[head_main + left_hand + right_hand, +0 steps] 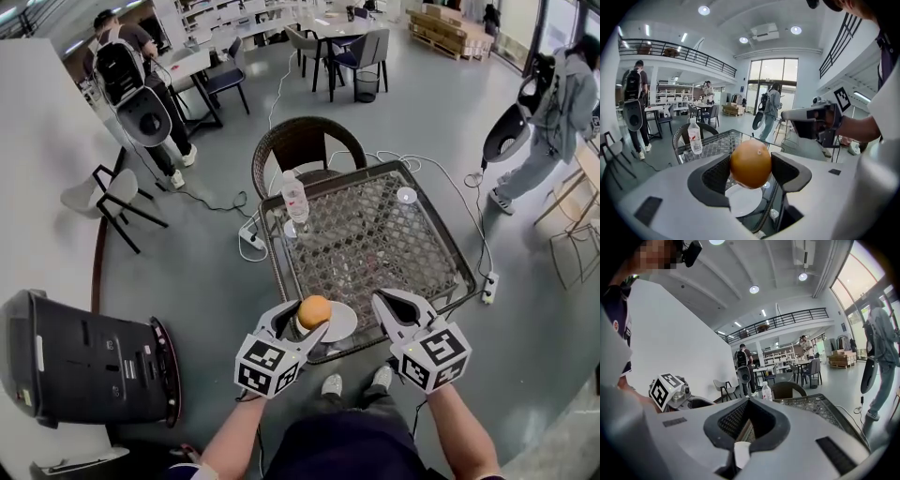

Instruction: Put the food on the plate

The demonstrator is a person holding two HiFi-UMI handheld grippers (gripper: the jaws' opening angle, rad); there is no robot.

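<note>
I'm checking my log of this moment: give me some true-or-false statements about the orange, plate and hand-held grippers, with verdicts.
The left hand-held gripper grips the orange. True.
The white plate on the table is bare. True.
The orange lies on the plate. False: it is held in the jaws, above the plate.
The right hand-held gripper holds a second orange. False: its jaws are together and empty.
A bottle stands upright on the table. True.

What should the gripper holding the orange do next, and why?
Probably lower the left gripper a little: its jaws clamp the orange just above the white plate, apparently not touching it yet, so letting go now might make it roll.
</note>
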